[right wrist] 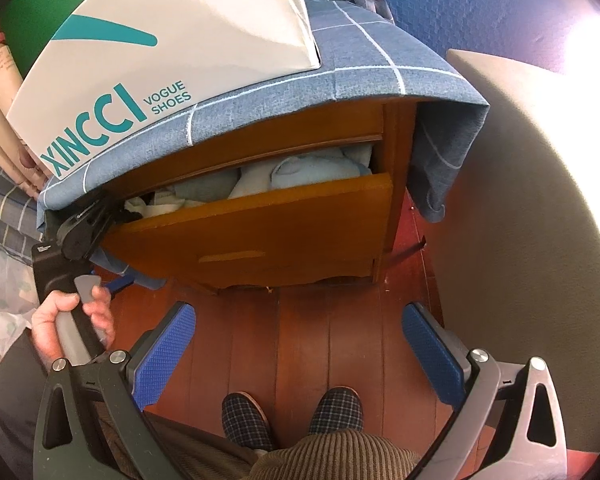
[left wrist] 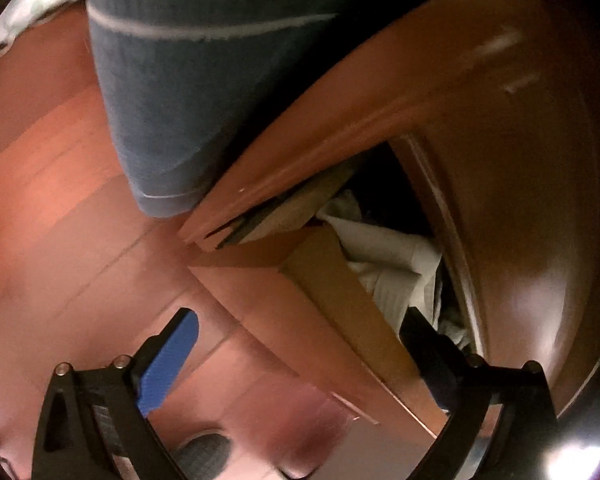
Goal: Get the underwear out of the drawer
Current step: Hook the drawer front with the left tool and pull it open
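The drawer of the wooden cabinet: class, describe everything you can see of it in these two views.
The drawer is glossy orange-brown wood with a plain flat front and a paler inner side wall. It stands pulled partly out of the cabinet, below a blue checked cloth that drapes over the top. It is packed with folded light blue and white clothing. The left gripper is at its left corner with jaws wide open, straddling the side wall, one finger inside by the clothing. Whether that finger touches anything is unclear.
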The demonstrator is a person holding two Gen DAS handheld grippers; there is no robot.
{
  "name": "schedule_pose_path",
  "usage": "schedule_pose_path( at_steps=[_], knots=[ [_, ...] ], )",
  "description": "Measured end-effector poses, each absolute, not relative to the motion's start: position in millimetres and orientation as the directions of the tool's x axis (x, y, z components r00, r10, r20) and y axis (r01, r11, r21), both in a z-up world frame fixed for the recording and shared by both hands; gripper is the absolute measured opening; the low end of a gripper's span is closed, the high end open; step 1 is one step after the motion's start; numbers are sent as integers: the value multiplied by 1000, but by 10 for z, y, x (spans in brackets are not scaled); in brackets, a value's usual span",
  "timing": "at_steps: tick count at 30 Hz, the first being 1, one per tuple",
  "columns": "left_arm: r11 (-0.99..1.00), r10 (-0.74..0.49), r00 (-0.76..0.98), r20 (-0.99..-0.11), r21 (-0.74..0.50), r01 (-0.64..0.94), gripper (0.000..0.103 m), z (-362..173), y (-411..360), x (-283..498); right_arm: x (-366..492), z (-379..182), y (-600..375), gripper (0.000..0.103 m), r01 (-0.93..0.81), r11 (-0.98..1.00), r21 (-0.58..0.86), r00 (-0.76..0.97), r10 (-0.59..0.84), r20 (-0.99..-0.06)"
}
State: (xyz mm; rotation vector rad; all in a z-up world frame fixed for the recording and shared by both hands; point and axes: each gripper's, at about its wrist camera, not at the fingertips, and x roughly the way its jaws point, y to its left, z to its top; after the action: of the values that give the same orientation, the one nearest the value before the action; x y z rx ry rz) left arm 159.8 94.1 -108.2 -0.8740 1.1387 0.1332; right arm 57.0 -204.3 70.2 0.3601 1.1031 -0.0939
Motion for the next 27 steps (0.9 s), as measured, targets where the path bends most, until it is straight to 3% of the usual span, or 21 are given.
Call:
schedule_pose_path(
  at_steps=[3, 17, 27],
  knots=[
    [743, -272, 425, -864, -469, -478, 103, -988, 901, 1536, 579, 699, -2032, 102, 250, 939, 236, 450, 103, -887],
    [851, -238, 295, -925, -345, -395, 103, -652, 878, 1252, 543, 707, -2075, 102, 260, 938, 228, 453, 90, -887],
    [913, -159, 229, -960, -231, -335, 103, -411, 903, 1449, 563, 731, -2104, 102, 266, 937, 227, 445, 90, -891]
  ],
)
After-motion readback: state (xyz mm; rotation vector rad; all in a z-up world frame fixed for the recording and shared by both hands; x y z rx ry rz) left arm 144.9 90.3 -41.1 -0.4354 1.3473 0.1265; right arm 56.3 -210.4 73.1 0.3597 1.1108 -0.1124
